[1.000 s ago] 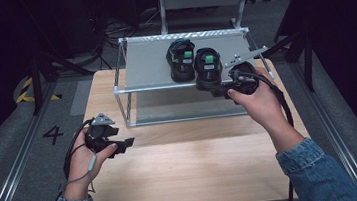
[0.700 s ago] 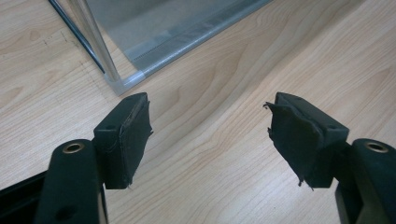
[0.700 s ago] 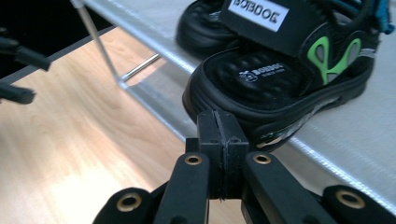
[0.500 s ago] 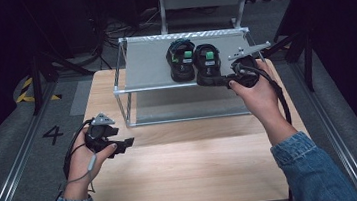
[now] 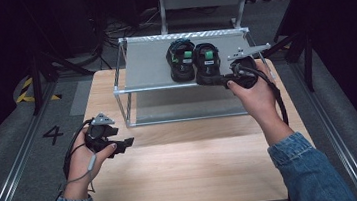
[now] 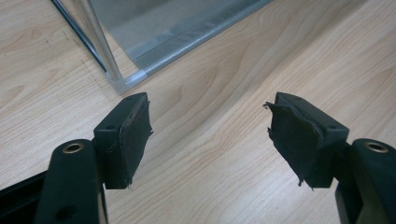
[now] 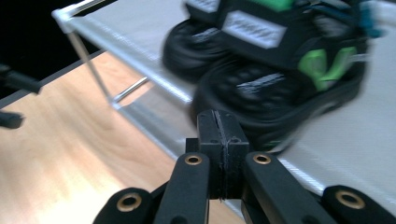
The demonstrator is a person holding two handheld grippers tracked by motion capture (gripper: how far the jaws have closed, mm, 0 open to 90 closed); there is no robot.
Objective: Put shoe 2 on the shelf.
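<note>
Wood table (image 5: 189,174) carries a metal rack (image 5: 152,65); two black-green sandals sit side by side on its top shelf. Right claw (image 7: 218,140), pads pressed together with nothing between, sits at the near sandal (image 5: 208,63): nudge gently, square to the heel. Left claw (image 6: 210,135) idles, spread, over the table. Right gripper view is blurred, so contact is unclear.

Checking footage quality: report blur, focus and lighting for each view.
High view: sharp enough, table lit, surroundings dark. Left gripper view: crisp wood grain, even light, left gripper jaws sharp. Right gripper view: sandals smeared by blur, right gripper sharp, pale glare on the table at lower left.
</note>
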